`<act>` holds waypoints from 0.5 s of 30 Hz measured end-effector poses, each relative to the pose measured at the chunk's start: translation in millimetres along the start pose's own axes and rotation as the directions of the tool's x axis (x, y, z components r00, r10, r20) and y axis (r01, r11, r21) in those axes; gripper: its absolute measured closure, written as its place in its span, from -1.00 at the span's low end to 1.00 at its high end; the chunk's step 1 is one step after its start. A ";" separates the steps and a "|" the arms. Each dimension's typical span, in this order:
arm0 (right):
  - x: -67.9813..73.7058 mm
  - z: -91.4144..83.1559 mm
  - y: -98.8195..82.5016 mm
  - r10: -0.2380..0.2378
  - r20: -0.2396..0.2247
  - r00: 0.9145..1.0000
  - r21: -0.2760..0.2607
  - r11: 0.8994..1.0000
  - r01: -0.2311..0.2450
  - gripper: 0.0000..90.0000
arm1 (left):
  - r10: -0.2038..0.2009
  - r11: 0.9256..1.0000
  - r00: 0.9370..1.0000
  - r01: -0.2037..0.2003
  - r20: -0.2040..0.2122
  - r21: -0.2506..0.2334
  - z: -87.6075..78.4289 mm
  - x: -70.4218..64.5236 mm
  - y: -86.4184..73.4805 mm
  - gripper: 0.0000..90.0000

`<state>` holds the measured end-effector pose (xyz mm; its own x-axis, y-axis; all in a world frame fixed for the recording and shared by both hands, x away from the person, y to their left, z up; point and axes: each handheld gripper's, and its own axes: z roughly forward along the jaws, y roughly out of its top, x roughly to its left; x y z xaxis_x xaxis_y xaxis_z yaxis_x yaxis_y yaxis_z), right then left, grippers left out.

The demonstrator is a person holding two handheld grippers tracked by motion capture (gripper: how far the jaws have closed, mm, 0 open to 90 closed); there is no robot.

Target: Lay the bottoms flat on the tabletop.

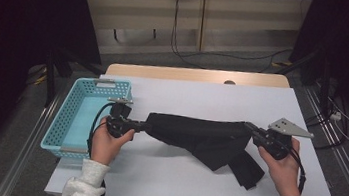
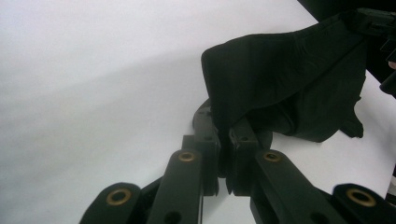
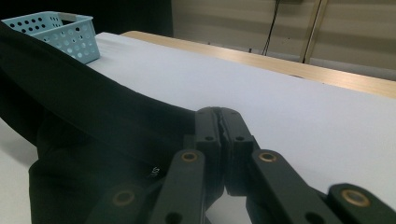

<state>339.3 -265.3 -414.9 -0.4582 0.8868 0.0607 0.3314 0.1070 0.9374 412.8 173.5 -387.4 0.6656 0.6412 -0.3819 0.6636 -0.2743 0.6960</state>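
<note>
Your left hand-held gripper (image 1: 145, 124) and right hand-held gripper (image 1: 250, 129) each pinch an end of the black fabric garment (image 1: 198, 133), stretched above the white table (image 1: 188, 94).

No text can be read. A small white mark sits on the black cloth (image 3: 93, 140) near the jaws in the right gripper view, too blurred to make out.

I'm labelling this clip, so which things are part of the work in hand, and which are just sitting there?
In the job:
black cloth, stretched between both grippers
left gripper, shut on one end
right gripper, shut on the other end

Just there:
blue basket, at the table's left edge
white table
cables on the floor
</note>
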 end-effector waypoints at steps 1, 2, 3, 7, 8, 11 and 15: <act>0.0 0.1 -0.1 0.000 0.000 1.000 -0.001 1.000 0.000 0.92 | -0.001 1.000 1.000 0.001 0.004 0.001 0.1 0.0 0.0 0.89; 0.1 0.2 -0.1 -0.003 0.000 1.000 -0.001 1.000 0.003 0.92 | -0.001 1.000 1.000 0.001 0.004 0.001 -0.4 0.0 0.2 0.89; 0.1 0.2 0.0 -0.003 0.000 1.000 -0.001 1.000 0.003 0.92 | -0.002 1.000 1.000 0.002 0.004 -0.003 -0.5 -0.5 0.4 0.89; 0.3 -0.3 0.3 -0.005 0.001 1.000 -0.005 1.000 0.005 0.92 | 0.004 1.000 1.000 -0.004 0.004 -0.009 -3.4 -1.7 1.9 0.89; 0.2 0.0 0.1 -0.005 0.000 1.000 -0.004 1.000 0.005 0.92 | 0.005 1.000 1.000 -0.005 0.004 -0.011 -4.2 -1.4 2.1 0.89; 1.5 -0.1 0.4 -0.006 -0.003 1.000 -0.004 1.000 0.006 0.92 | 0.001 1.000 1.000 -0.001 0.007 -0.020 -9.7 -1.3 3.1 0.89; 4.5 -1.1 3.3 -0.016 -0.010 1.000 -0.013 1.000 0.016 0.92 | 0.003 0.999 1.000 -0.003 0.007 -0.033 -16.3 -1.8 4.6 0.89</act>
<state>337.5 -261.4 -411.2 -0.4720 0.8802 0.0490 0.3129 0.1153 0.9428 409.0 182.8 -373.6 0.6700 0.6350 -0.3845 0.6504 -0.2524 0.7164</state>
